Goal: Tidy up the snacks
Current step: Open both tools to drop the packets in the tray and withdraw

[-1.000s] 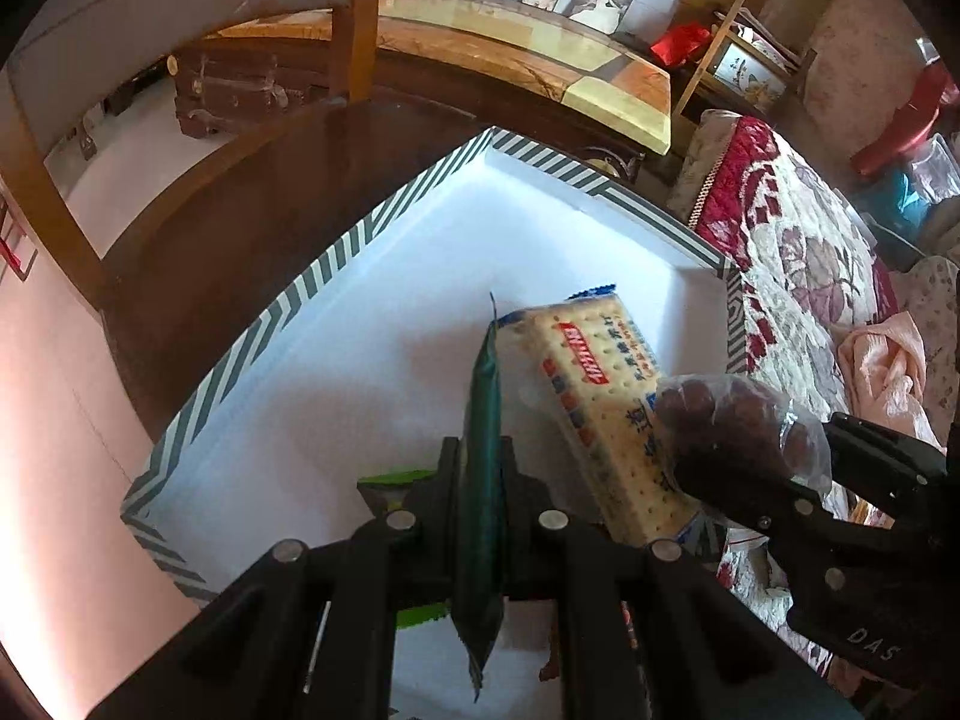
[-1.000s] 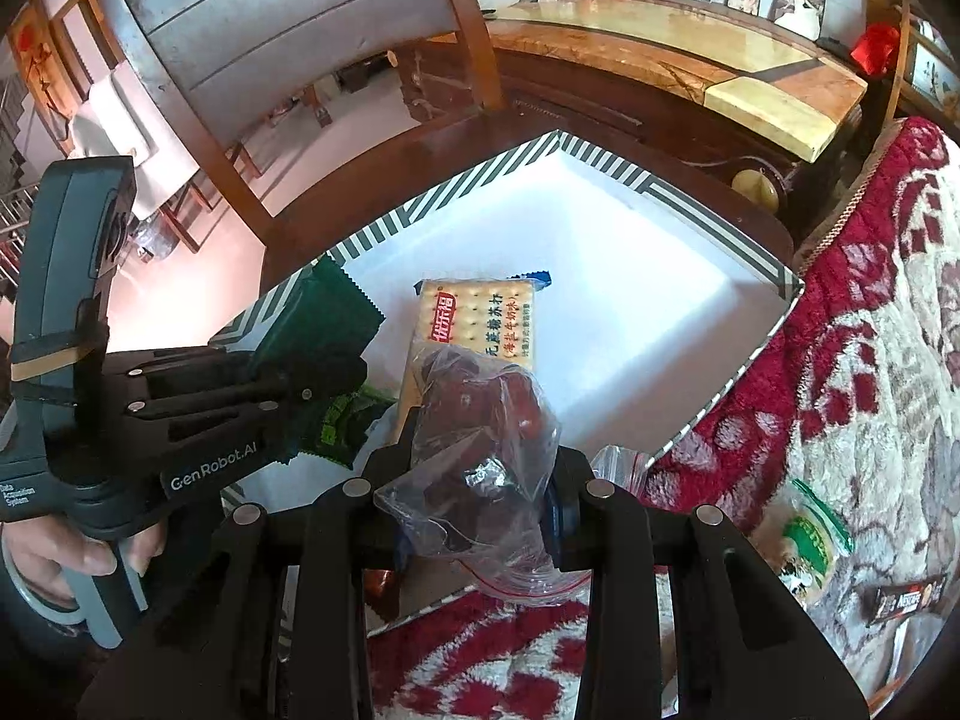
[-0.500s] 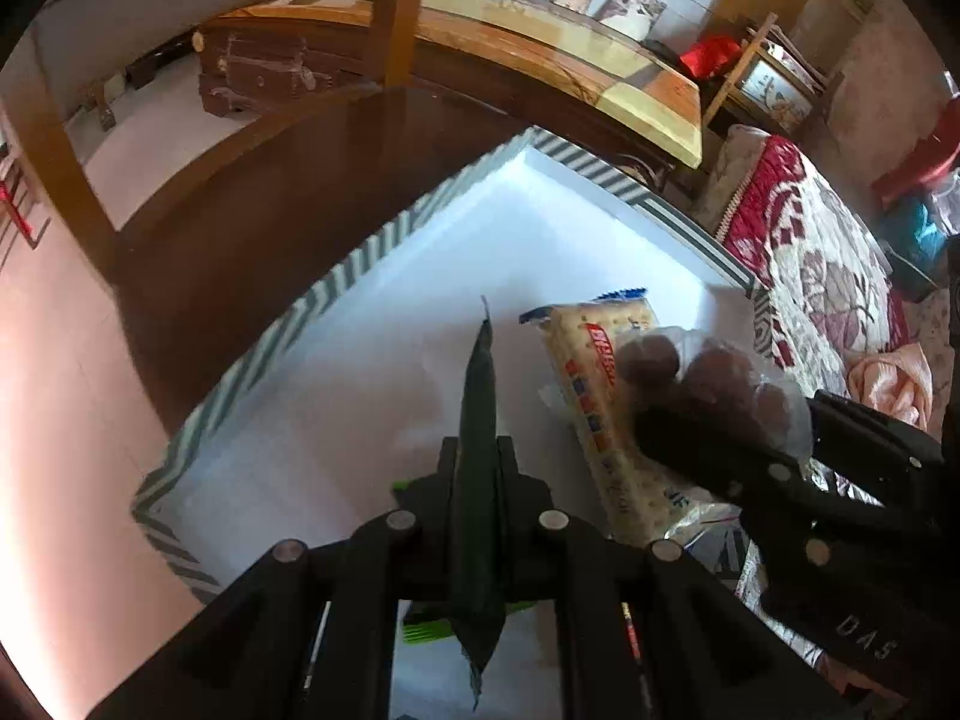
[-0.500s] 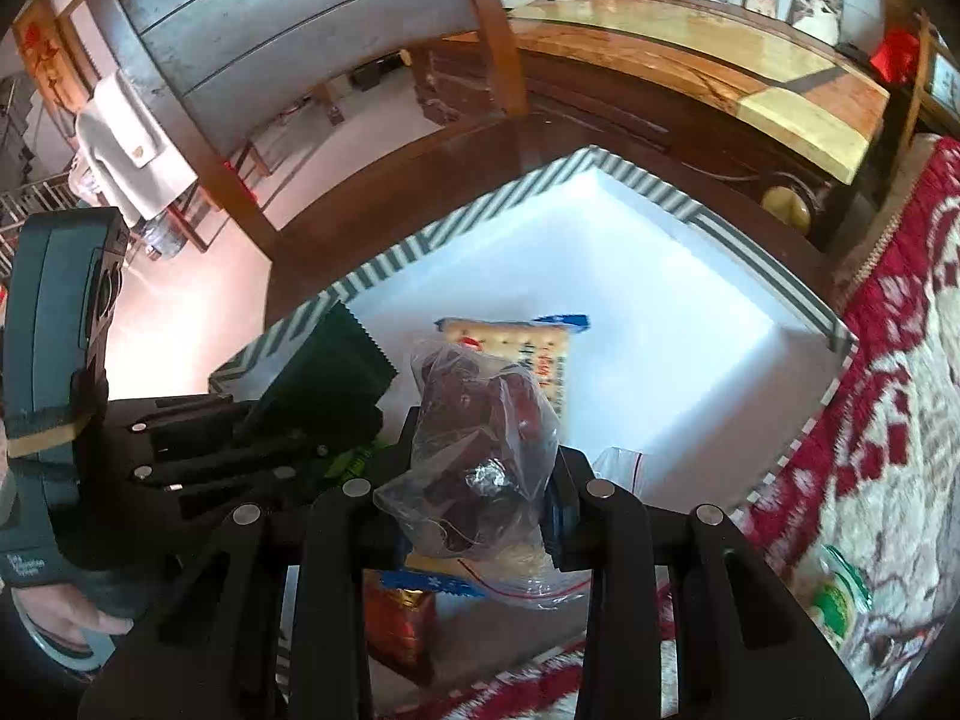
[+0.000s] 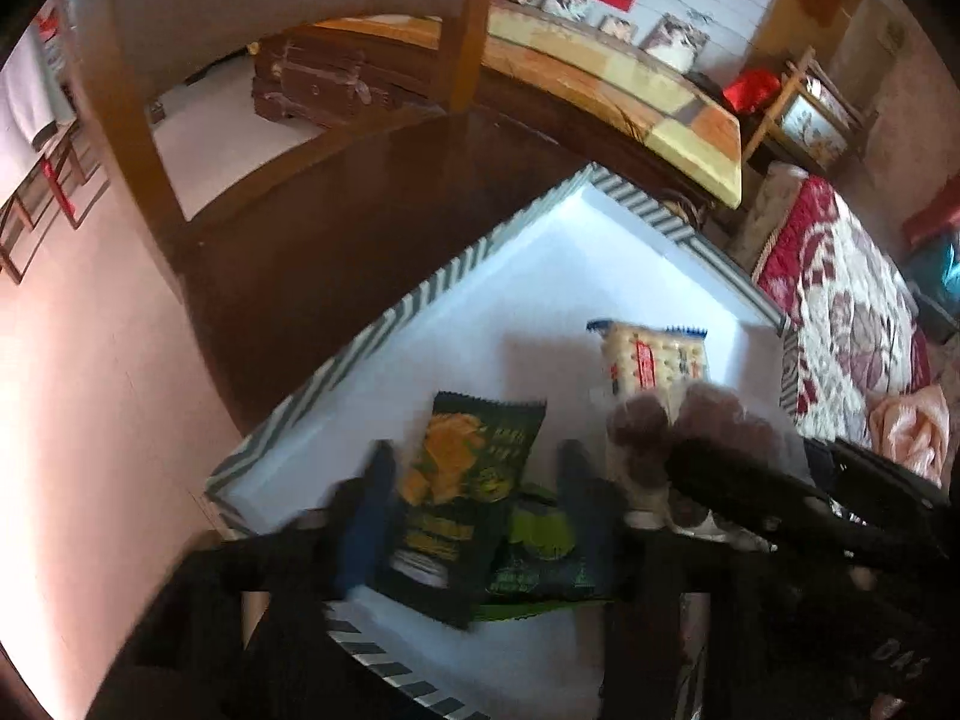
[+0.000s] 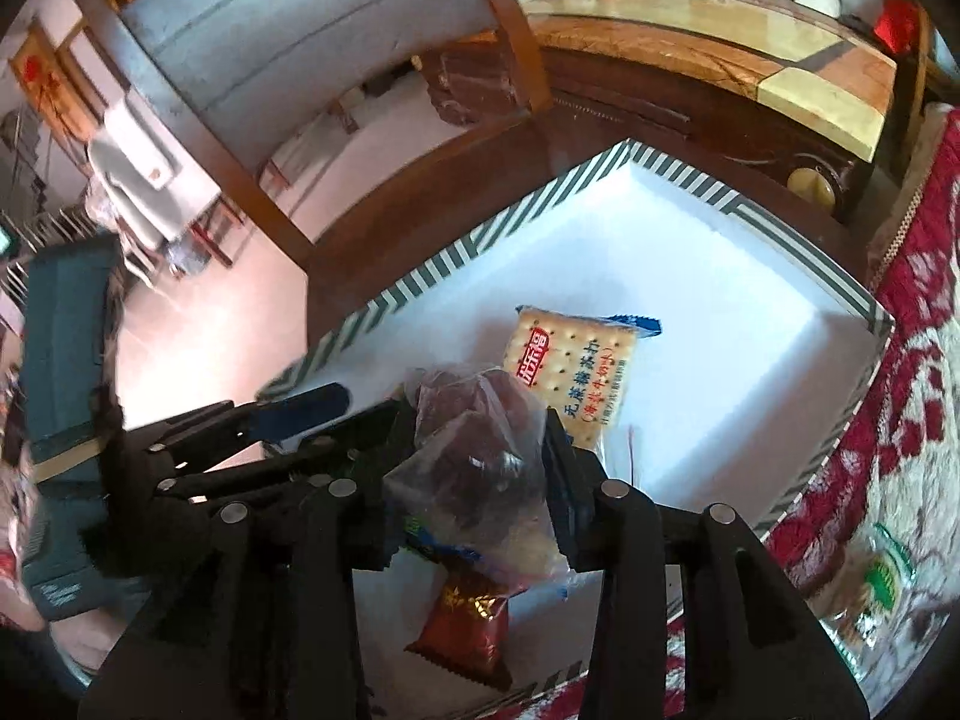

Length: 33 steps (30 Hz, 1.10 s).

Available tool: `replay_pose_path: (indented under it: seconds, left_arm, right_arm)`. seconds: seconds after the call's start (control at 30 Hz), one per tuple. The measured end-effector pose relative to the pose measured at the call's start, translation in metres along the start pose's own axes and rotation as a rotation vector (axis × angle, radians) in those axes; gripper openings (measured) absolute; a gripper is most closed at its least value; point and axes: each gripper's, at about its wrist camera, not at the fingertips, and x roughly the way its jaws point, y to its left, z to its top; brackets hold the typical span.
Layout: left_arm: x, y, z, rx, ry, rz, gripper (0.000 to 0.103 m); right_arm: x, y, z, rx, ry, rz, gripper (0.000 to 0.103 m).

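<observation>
Over a white box with a grey-and-white striped rim, set on a dark wooden table. Left gripper: jaws just sprung apart, standing well open, pads clear of the dark green snack packet seen between them; packet lying face up on the box floor at the near-left corner, partly over a second green packet just beside it. Left-wrist view blurred, so contact of packet edge with either finger not determinable. Right gripper: jaws lately widened a little, clear plastic bag of dark red fruit bulging between the fingers; bag appears pinched at both sides, hanging low over the near part of the box. Cracker packet with blue ends flat on the box floor, toward the middle, just beyond the bag. Red foil packet on the box floor at the near edge, directly under the bag. Small green-labelled packet outside the box, to its right, on a red-and-cream floral blanket. Left gripper also visible in the right-wrist view, at the left rim of the box, fingers spread. Wooden chair beyond the box on the far-left side.
</observation>
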Motion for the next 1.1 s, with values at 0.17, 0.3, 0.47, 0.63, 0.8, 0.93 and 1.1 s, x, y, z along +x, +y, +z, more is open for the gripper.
replay_pose_path:
  seconds: [0.17, 0.3, 0.47, 0.63, 0.8, 0.93, 1.1]
  left_arm:
    - [-0.009, -0.005, -0.003, 0.018, -0.025, 0.014, 0.073]
    - [-0.017, -0.013, -0.009, 0.038, -0.046, 0.018, 0.081]
    - [-0.027, -0.032, -0.017, 0.075, -0.077, 0.009, 0.084]
    - [-0.038, -0.06, -0.027, 0.137, -0.113, -0.015, 0.088]
    - [-0.042, -0.099, -0.043, 0.23, -0.114, -0.056, 0.089]
    - [-0.042, -0.128, -0.058, 0.292, -0.106, -0.08, 0.089]
    - [-0.043, -0.162, -0.074, 0.37, -0.098, -0.104, 0.089]
  right_arm:
    - [-0.016, 0.0, -0.004, 0.017, -0.039, 0.003, 0.05]
    - [-0.034, 0.0, -0.017, 0.007, -0.074, -0.038, 0.05]
    - [-0.057, -0.009, -0.039, -0.002, -0.105, -0.155, 0.05]
    - [-0.085, -0.027, -0.064, 0.017, -0.124, -0.276, 0.05]
    - [-0.104, -0.048, -0.09, 0.054, -0.119, -0.338, 0.05]
    - [-0.12, -0.067, -0.111, 0.104, -0.124, -0.37, 0.05]
    - [-0.134, -0.082, -0.128, 0.137, -0.127, -0.405, 0.05]
